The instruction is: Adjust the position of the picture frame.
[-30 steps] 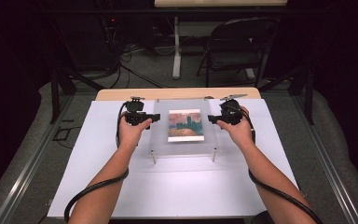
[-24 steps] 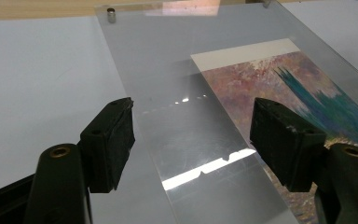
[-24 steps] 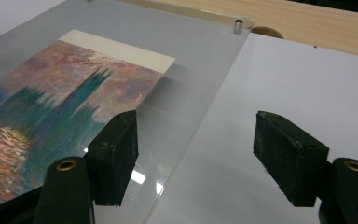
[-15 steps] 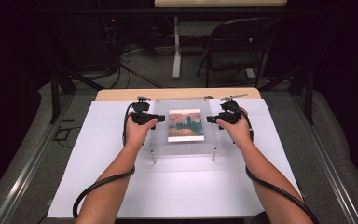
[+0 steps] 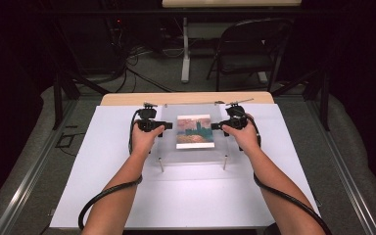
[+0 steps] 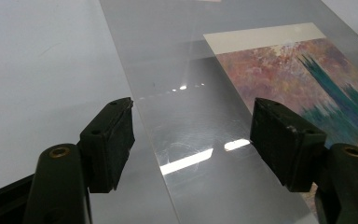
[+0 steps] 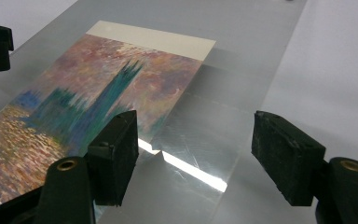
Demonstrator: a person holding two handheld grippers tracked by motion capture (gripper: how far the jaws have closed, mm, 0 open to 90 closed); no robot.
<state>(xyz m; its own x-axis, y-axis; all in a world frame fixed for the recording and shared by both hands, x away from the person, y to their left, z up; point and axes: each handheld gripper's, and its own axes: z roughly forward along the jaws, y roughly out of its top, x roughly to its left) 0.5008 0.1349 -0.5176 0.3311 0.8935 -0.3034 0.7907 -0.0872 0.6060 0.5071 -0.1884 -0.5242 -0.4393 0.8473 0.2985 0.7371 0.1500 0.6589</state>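
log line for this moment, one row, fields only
left gripper: open, at clear panel left edge | right gripper: open, at right edge | painting print: flat under panel | grip: none yet

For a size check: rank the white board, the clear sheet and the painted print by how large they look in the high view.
1. white board, clearly largest.
2. clear sheet, lying on it.
3. painted print, smallest, within the sheet's outline.

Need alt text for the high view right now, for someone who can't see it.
Two hand-held grippers, left and right, sit at opposite edges of a clear acrylic panel covering a painted print on a white table. A folding chair stands behind.
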